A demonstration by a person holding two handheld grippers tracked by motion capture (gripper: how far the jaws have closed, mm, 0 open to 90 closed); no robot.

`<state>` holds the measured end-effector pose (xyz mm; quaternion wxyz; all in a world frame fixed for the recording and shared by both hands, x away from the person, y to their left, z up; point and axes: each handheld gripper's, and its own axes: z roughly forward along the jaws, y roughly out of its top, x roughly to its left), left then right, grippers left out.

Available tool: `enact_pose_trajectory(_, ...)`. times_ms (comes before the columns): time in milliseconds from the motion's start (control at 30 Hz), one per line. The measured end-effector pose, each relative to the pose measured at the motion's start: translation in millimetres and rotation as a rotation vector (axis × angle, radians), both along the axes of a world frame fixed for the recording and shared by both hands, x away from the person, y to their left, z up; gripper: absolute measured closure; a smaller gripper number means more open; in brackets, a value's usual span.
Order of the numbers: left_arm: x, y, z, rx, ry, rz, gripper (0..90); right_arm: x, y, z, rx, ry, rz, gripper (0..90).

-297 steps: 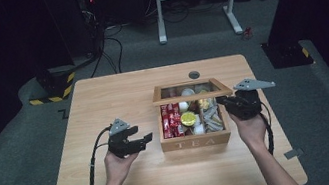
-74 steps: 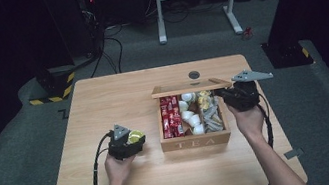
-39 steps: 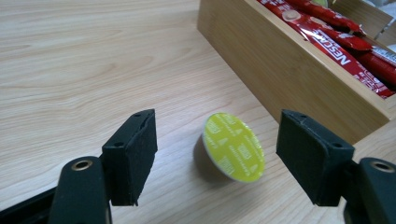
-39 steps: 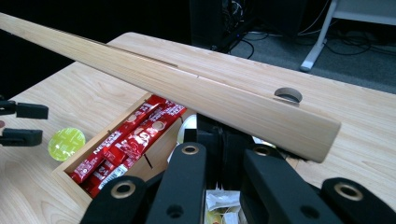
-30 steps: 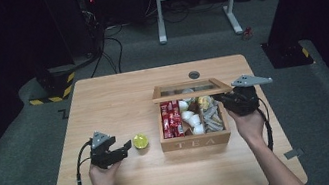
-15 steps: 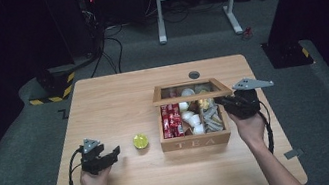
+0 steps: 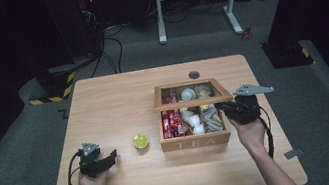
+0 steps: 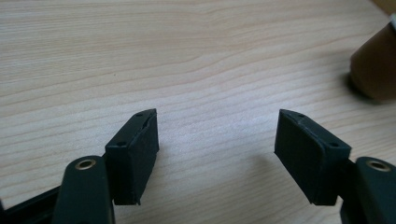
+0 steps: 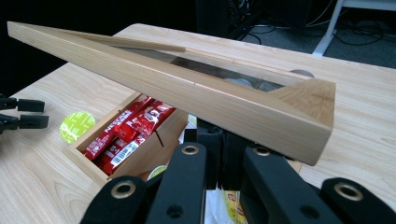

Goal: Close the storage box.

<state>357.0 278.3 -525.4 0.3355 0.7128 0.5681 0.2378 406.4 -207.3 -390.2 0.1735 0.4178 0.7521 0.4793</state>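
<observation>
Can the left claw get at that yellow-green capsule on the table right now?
Probably yes. The left claw is open and empty, the capsule sits alone on bare table beside the tea box, nothing between them.

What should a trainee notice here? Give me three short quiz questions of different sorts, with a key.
1. True or false: the left tool holds the green pod.
2. What does the right tool clamp? A: the tea box's lid. B: a red sachet. C: a white cup.
3. In the high view, on which side of the tea box does the green pod lie?

Key
1. False: its jaws stand open over bare table, apart from the pod.
2. A: it is shut on the lid's edge, with the lid raised.
3. Left, on the table, not touching the box.
</observation>
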Motion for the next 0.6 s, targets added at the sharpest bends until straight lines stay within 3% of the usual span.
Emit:
enact_pose_trajectory(367,-1.4,-4.9,-2.9,0.045,-0.008,-0.014,28.4,-3.9,-0.2,-6.1,0.001,0.003,0.0,89.1)
enact_pose_trajectory(600,-1.4,-5.5,-3.2,0.038,-0.008,-0.018,26.9,-8.0,-0.4,-11.3,0.003,0.006,-0.005,89.1)
